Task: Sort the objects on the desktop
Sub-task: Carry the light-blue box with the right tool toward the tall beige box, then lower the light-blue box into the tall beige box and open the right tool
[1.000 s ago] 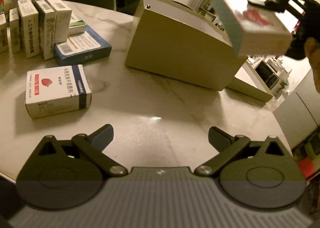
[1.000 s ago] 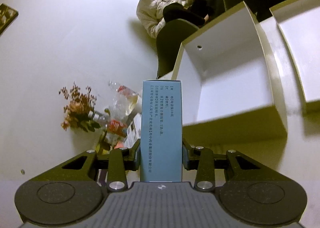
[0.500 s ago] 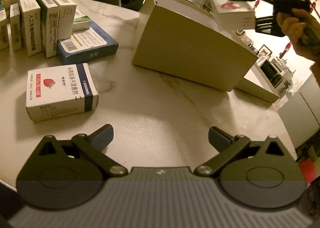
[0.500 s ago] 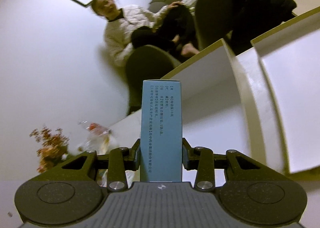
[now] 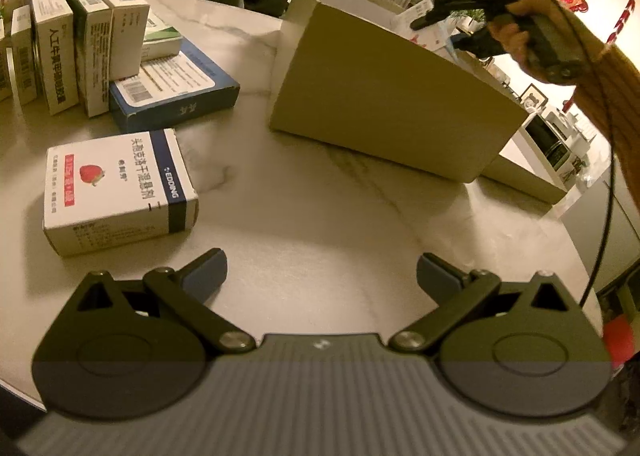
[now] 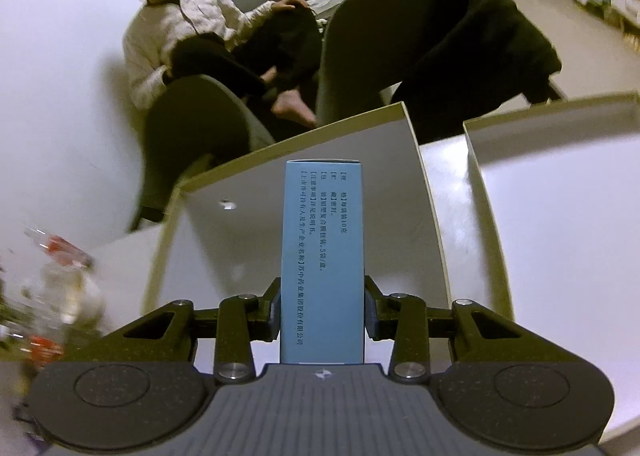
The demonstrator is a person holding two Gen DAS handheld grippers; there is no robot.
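Note:
My right gripper (image 6: 322,316) is shut on a blue medicine box (image 6: 322,256), gripped by its two sides and standing on end between the pads. It hangs over the open cardboard box (image 6: 304,151), above the white inside. In the left wrist view the same cardboard box (image 5: 384,103) stands on the marble table (image 5: 320,223), and the right gripper (image 5: 452,15) reaches down over its far rim, held by a hand. My left gripper (image 5: 322,276) is open above bare table, with nothing between its fingers. A white box with a strawberry picture (image 5: 116,187) lies to its left.
Several upright white medicine boxes (image 5: 80,39) and a flat dark blue box (image 5: 176,95) stand at the table's back left. A second open box (image 6: 560,191) sits to the right of the first. A seated person (image 6: 192,27) and dark chairs (image 6: 400,39) are beyond the table.
The right gripper has carried the blue box from beside the cardboard box to over its opening and tilted downward. In the left wrist view it moved toward the far rim. The left gripper stayed put.

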